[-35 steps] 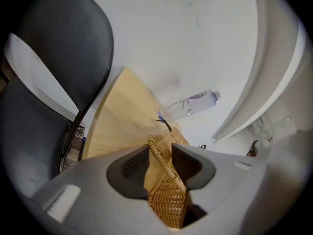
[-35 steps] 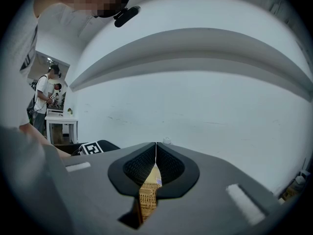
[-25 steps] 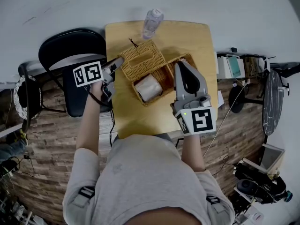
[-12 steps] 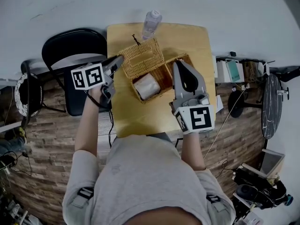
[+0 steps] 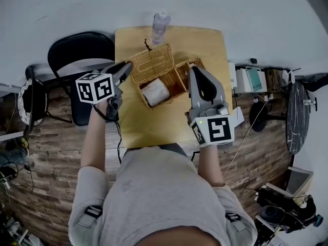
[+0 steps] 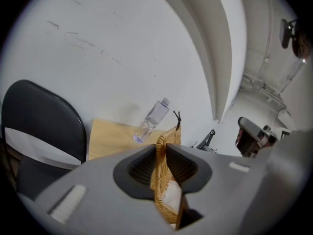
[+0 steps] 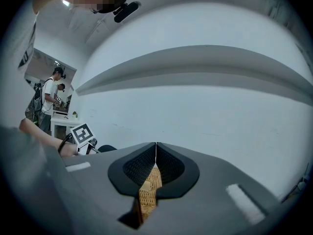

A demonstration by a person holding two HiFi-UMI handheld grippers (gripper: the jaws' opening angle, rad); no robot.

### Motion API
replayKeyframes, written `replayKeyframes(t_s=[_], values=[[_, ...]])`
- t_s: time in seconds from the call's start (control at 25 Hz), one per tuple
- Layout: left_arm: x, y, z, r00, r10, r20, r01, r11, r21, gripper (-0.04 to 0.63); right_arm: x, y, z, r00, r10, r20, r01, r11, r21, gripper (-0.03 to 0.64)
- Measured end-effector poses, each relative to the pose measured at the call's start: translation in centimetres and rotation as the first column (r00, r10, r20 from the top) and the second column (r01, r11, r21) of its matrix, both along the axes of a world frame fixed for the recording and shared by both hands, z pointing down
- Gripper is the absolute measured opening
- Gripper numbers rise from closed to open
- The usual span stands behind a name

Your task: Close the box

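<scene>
Box (image 5: pixel 177 82) at upper centre, open; closing barely begun.
Pinching left flap (image 5: pixel 151 63) in left gripper (image 5: pixel 128 65), jaws just closing on it; clamping right flap (image 5: pixel 184 65) in right gripper (image 5: pixel 192 69); yet to fold both down.

The left gripper (image 6: pixel 162 150) has just been closing its jaws on the wicker lid (image 6: pixel 160 180), whose edge stands upright between them. Farther off, a clear plastic bottle (image 6: pixel 152 119) lies on the wooden table (image 6: pixel 110 138). A black chair (image 6: pixel 44 116) stands at the left.
</scene>
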State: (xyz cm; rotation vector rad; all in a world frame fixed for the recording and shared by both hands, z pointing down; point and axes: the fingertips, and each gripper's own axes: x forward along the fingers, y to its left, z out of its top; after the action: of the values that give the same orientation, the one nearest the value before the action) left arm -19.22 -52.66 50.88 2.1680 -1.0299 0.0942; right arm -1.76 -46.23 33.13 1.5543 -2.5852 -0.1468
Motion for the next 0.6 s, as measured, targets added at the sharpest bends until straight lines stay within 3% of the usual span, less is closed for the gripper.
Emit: replayKeyframes(t_s=[0.6], values=[[2.1, 4.1, -2.2, 0.986, -0.008, 0.164, -0.012, 0.992, 0.122, 0.133, 2.7, 3.4, -1.6, 0.999, -0.027, 0.017, 0.027, 0.999, 0.034, 0.006]])
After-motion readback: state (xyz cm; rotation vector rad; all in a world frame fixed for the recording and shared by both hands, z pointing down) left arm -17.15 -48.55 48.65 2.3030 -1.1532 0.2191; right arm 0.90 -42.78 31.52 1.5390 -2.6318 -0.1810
